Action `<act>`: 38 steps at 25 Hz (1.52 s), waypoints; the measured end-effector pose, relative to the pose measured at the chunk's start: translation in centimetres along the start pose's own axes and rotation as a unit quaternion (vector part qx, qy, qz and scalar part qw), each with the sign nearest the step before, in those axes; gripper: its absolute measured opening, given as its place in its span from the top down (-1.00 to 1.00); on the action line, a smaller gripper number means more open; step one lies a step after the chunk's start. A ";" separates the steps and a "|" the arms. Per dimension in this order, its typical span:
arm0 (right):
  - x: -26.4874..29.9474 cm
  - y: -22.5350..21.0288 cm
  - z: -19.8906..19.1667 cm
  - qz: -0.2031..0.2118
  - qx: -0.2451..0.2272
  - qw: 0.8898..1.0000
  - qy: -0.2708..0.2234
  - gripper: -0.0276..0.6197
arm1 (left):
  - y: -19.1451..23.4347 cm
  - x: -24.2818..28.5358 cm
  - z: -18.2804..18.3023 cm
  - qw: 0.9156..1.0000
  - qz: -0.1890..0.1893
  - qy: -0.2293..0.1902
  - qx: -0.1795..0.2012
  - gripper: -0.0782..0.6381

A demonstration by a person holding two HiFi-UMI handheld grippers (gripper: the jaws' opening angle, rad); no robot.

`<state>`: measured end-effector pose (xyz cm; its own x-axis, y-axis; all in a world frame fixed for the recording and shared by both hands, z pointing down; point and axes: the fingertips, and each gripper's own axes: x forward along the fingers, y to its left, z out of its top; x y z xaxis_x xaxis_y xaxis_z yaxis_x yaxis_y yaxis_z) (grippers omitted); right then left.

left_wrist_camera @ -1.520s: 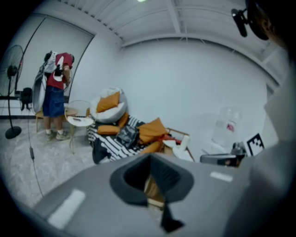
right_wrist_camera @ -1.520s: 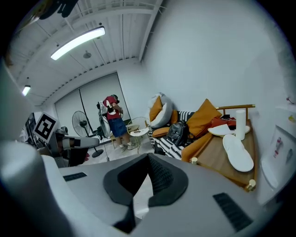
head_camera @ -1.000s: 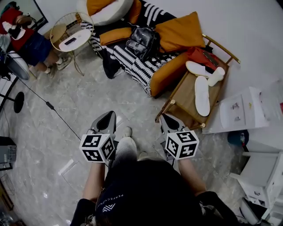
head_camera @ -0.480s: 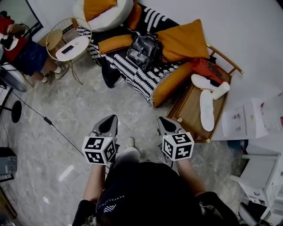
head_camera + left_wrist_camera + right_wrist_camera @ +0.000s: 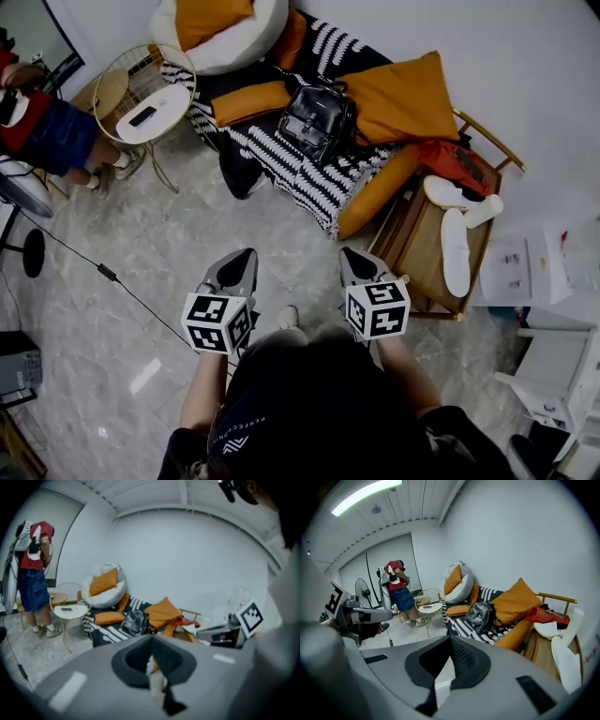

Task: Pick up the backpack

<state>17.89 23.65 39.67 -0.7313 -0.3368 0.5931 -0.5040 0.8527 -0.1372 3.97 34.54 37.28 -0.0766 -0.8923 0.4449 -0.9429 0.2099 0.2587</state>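
backpack (image 5: 317, 120) stands on the striped sofa (image 5: 309, 183), far ahead, well apart from both grippers. your left gripper (image 5: 246, 256) and right gripper (image 5: 350, 254) hold fingers together, empty; right looks slightly nearer.

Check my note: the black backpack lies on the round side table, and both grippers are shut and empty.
Wrong in one place: the backpack lies on the striped sofa, not on the table, as the head view shows. The left gripper and right gripper are indeed shut and empty.
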 end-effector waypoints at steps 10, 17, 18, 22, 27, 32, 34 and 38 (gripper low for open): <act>3.9 -1.5 2.4 -0.028 0.003 1.000 -0.006 0.94 | 3.5 3.8 2.3 1.000 -0.002 -0.007 0.007 0.76; 8.5 -3.2 5.8 -0.020 0.004 0.999 -0.025 0.94 | 5.8 8.0 4.8 1.000 -0.002 -0.007 0.010 0.76; 9.3 -3.6 6.3 -0.018 0.005 1.000 -0.026 0.94 | 6.0 8.7 5.2 1.000 -0.003 -0.007 0.011 0.76; 12.0 -4.9 8.4 -0.008 0.016 1.000 -0.026 0.93 | 7.3 11.7 7.2 1.000 -0.003 -0.004 0.017 0.76; 15.1 -6.7 11.0 -0.005 0.021 0.999 -0.025 0.93 | 9.0 15.4 9.3 1.000 0.001 0.007 0.018 0.76; 17.7 -9.2 13.7 -0.017 0.032 0.999 -0.036 0.93 | 10.3 19.3 11.2 0.999 -0.003 0.018 0.031 0.76; 18.5 -10.1 14.3 -0.019 0.035 0.999 -0.035 0.93 | 10.5 20.6 11.8 0.999 -0.007 0.016 0.033 0.76; 19.5 -11.8 15.1 -0.025 0.046 0.998 -0.038 0.93 | 10.9 23.1 12.8 0.999 -0.015 0.015 0.038 0.75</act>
<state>2.61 0.95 40.89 -0.7347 -0.4102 0.5402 -0.5782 0.7952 -0.1826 -12.26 11.11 39.41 -0.0399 -0.8850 0.4639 -0.9663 0.1522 0.2074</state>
